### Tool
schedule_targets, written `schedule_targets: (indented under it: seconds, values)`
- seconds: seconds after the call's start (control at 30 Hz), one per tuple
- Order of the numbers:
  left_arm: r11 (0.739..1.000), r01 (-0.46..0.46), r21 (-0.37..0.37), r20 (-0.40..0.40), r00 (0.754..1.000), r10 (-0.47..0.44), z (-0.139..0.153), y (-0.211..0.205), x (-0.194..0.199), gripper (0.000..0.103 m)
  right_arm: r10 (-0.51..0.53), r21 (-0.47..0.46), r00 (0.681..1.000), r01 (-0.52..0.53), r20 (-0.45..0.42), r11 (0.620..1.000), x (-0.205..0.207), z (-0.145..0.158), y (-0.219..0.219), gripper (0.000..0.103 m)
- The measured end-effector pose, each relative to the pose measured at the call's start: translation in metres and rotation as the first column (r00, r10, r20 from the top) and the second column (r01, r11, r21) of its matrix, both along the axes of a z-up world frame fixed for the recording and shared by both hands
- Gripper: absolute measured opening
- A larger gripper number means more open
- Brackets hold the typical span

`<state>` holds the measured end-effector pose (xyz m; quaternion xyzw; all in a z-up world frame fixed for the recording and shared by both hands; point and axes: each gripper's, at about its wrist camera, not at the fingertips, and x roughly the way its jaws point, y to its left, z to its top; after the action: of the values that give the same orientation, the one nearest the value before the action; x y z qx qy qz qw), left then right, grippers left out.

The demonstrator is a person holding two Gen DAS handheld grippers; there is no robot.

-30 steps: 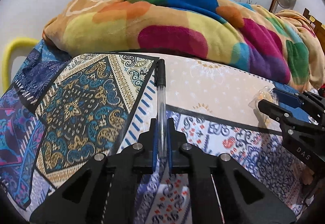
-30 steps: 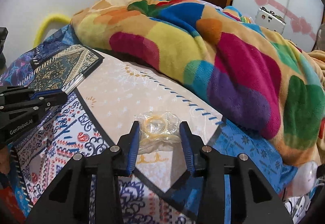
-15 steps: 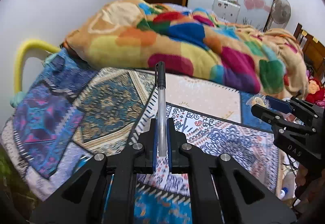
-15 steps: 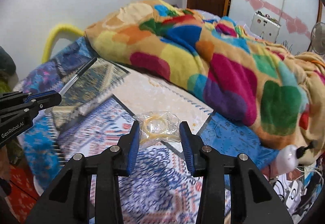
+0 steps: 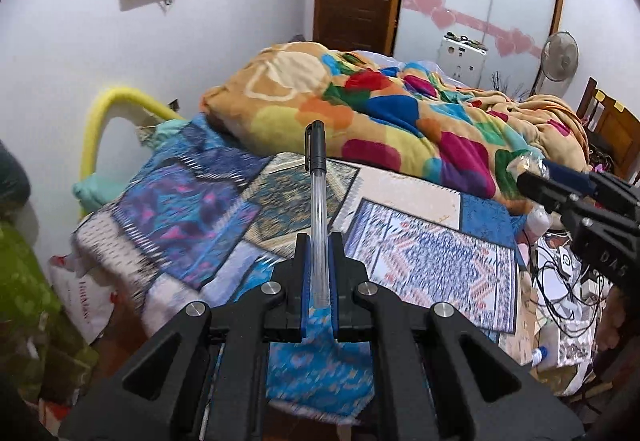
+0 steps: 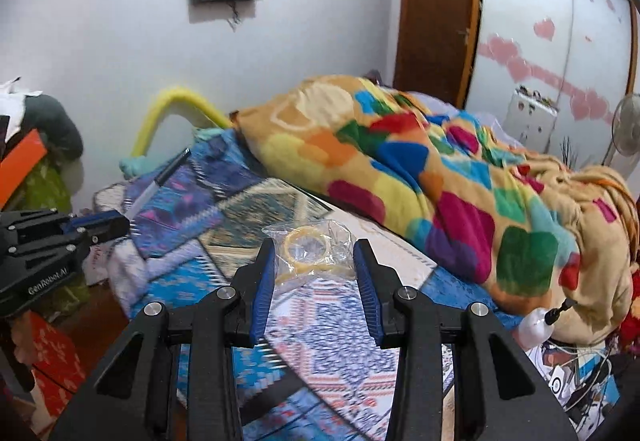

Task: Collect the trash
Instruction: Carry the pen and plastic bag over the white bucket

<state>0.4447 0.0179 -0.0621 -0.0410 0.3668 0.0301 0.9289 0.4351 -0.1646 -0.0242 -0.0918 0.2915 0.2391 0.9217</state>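
My left gripper [image 5: 319, 241] is shut on a clear pen [image 5: 318, 217] with a black cap that sticks up and forward, high above the patterned bedspread [image 5: 224, 209]. In the right wrist view the same pen [image 6: 160, 177] shows at the left, held by the left gripper [image 6: 116, 225]. My right gripper [image 6: 314, 253] is shut on a crumpled clear plastic bag [image 6: 312, 249] with a yellow ring inside. That bag [image 5: 524, 163] also peeks out at the tip of the right gripper [image 5: 532, 177] on the right of the left wrist view.
A colourful blanket [image 6: 400, 169] is heaped on the far half of the bed. A yellow curved bar [image 5: 108, 113] stands by the wall. Cables and clutter [image 5: 560, 281] lie at the bed's right side. A white bag [image 5: 84, 297] sits on the floor left.
Both grippers have risen and pulled back from the bed, carrying the pen and the plastic bag; the bedspread now lies well below and more of the room shows.
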Motion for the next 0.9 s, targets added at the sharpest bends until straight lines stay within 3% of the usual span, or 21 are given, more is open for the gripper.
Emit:
schedule_targets:
  seconds: [0.3,0.53,0.77,0.9]
  values:
    - [0.997,-0.079,0.003,0.03,0.996,0.079,0.012,0.042,-0.098,0.007,0.115,0.008,0.993,-0.116,0.012,0.993,-0.071,0.01,0.049,0.035]
    - [0.987,-0.157,0.015,0.039,0.987,0.157,0.008,0.086,-0.168,0.007,0.219,0.029,0.975,-0.218,-0.023,0.975,-0.108,-0.003,0.103,0.036]
    - [0.968,-0.249,0.015,0.0,0.968,0.249,-0.02,0.134,-0.219,0.007,0.301,0.042,0.949,-0.298,-0.093,0.954,-0.128,-0.032,0.152,0.035]
    - [0.963,-0.266,-0.048,-0.055,0.963,0.264,-0.049,0.161,-0.231,0.007,0.336,0.042,0.93,-0.333,-0.149,0.942,-0.135,-0.056,0.182,0.035]
